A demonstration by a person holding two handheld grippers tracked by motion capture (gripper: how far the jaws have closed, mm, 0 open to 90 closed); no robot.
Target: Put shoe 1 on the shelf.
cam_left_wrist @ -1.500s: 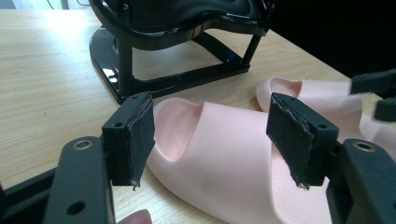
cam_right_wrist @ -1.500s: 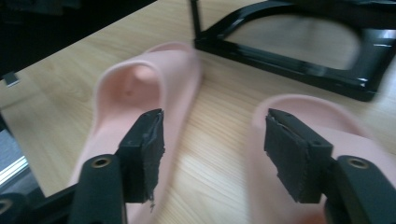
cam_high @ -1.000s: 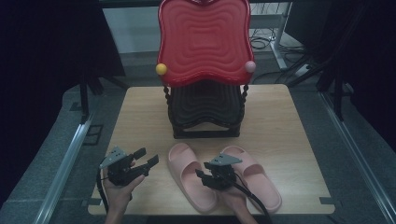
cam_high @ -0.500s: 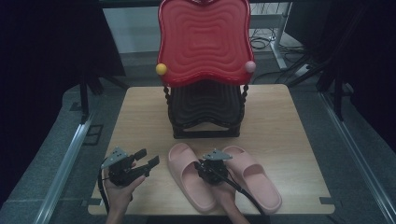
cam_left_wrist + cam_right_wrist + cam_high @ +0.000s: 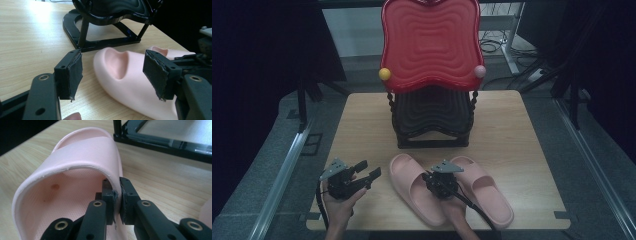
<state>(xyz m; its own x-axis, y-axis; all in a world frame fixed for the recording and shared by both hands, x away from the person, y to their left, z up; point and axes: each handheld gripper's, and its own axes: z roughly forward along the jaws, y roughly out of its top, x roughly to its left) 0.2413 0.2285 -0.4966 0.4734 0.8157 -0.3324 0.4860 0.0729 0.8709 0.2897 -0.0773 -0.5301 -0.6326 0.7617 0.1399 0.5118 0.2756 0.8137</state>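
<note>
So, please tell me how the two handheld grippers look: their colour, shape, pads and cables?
Both grippers are black. The left gripper and the right gripper each carry a grey three-cornered plate on top. The jaws are boxy metal bars with round brass-coloured rivets, and the fingertips wear dark, frayed rubbery pads. A black cable trails from the right gripper. No sleeves are visible.

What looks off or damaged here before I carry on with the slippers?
The padding on the left gripper is torn and ragged at the edges of its fingers. Two dark spots mark the footbed of the left slipper, whose strap wall is pinched in the right gripper. Otherwise nothing stands out.
</note>
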